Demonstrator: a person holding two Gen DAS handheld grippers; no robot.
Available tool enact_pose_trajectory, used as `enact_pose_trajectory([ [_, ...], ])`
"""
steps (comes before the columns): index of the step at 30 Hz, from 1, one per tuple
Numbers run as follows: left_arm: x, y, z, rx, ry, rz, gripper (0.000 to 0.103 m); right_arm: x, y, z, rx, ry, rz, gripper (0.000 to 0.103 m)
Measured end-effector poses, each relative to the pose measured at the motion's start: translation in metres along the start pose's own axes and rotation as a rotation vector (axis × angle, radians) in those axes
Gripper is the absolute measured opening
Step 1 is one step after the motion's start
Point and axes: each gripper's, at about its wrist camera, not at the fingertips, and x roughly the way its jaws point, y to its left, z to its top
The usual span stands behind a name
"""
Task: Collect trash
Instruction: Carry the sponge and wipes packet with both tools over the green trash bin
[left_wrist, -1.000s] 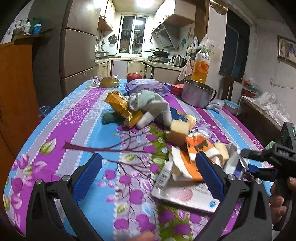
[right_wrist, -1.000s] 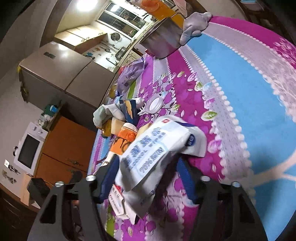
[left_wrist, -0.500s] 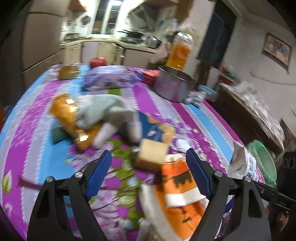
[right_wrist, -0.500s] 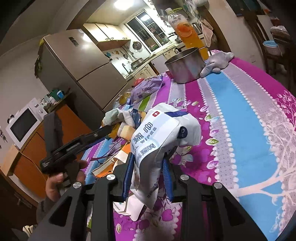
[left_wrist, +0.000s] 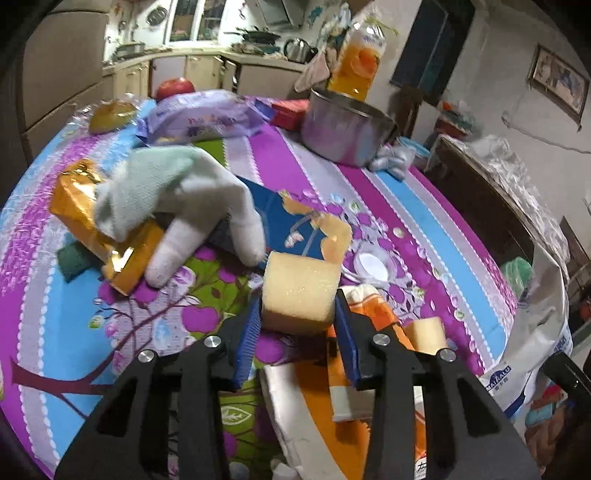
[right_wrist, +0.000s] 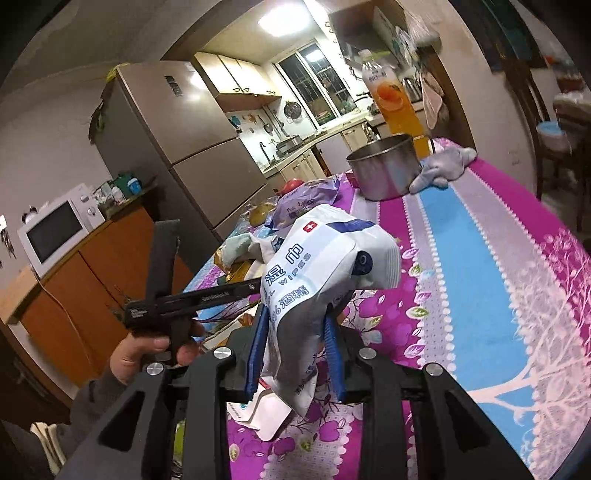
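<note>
A yellow sponge block (left_wrist: 299, 284) lies on the flowered tablecloth (left_wrist: 424, 206). My left gripper (left_wrist: 297, 308) straddles it, its jaws closing, and both blue pads (left_wrist: 245, 336) touch the block's sides. An orange-and-white wrapper (left_wrist: 321, 410) lies under that gripper. My right gripper (right_wrist: 295, 317) is shut on a white wet-wipes packet (right_wrist: 325, 258), which it holds up off the table. That packet (left_wrist: 539, 332) also shows at the right edge of the left wrist view. A hand (right_wrist: 147, 347) holds the left gripper's black handle.
A white glove (left_wrist: 177, 195), a gold wrapper (left_wrist: 92, 221) and a blue packet (left_wrist: 291, 221) lie beyond the sponge. Farther back are a purple packet (left_wrist: 203, 118), a steel pot (left_wrist: 343, 129), a juice bottle (left_wrist: 358, 62) and an apple (left_wrist: 175, 86). A smaller sponge piece (left_wrist: 424, 332) lies at right.
My left gripper moved forward and down over the sponge, and its wide jaws closed onto it. My right gripper rolled upright and lifted the wipes packet off the table.
</note>
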Motion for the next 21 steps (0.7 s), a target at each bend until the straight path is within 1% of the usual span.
enact_pose_trajectory([
  [3,-0.010,-0.002,-0.001,-0.001,-0.037,0.018,0.036,-0.002,0.006,0.000,-0.040,-0.009,-0.030,0.031],
  [5,-0.023,-0.008,-0.002,0.009,-0.080,0.054,0.035,-0.006,0.013,0.000,-0.090,-0.025,-0.073,0.031],
  [8,-0.049,-0.020,-0.007,0.018,-0.156,0.091,0.035,-0.012,0.025,0.002,-0.174,-0.054,-0.155,0.031],
  [9,-0.060,-0.029,-0.010,0.025,-0.190,0.113,0.035,-0.015,0.031,0.004,-0.214,-0.070,-0.195,0.031],
  [13,-0.090,-0.058,-0.022,0.038,-0.260,0.164,0.035,-0.028,0.046,0.008,-0.319,-0.123,-0.300,0.031],
  [16,-0.111,-0.076,-0.028,0.034,-0.316,0.175,0.035,-0.042,0.053,0.011,-0.376,-0.164,-0.370,0.031],
  [21,-0.126,-0.106,-0.033,0.051,-0.359,0.189,0.035,-0.068,0.059,0.017,-0.417,-0.213,-0.441,0.031],
])
